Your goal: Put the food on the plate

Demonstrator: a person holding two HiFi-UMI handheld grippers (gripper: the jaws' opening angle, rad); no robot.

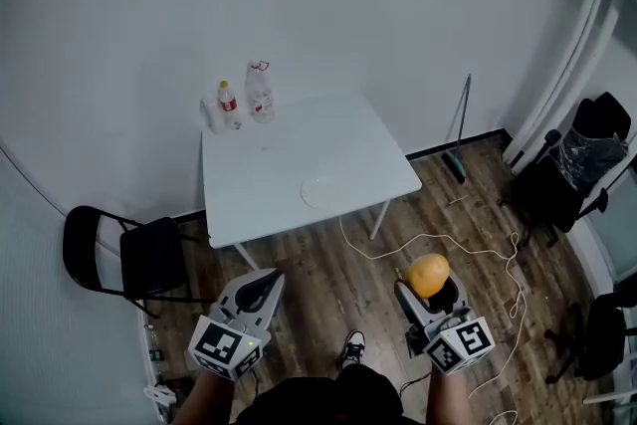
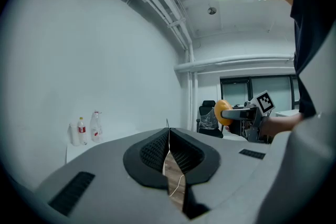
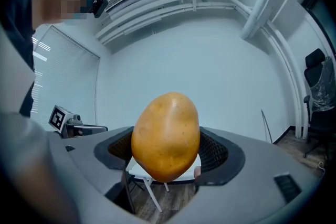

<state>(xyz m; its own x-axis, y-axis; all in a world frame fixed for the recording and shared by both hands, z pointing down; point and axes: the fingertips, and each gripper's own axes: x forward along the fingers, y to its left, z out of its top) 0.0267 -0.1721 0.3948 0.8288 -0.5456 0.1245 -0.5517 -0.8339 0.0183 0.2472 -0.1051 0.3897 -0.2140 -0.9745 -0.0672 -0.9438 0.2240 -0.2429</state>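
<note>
My right gripper (image 1: 429, 286) is shut on an orange-brown potato (image 1: 428, 275), held over the wooden floor well short of the white table (image 1: 299, 149). In the right gripper view the potato (image 3: 166, 136) fills the space between the jaws. A white plate (image 1: 322, 191) lies near the table's front edge, hard to make out against the tabletop. My left gripper (image 1: 261, 286) is shut with nothing in it, its jaws (image 2: 169, 152) pressed together. The left gripper view also shows the right gripper (image 2: 247, 115) with the potato (image 2: 222, 112).
Two plastic bottles (image 1: 245, 100) stand at the table's back left corner. A black folding chair (image 1: 124, 259) is left of the table. Black office chairs (image 1: 577, 164) stand at the right. A white cable (image 1: 468, 249) runs across the floor. A person's shoe (image 1: 351, 349) shows below.
</note>
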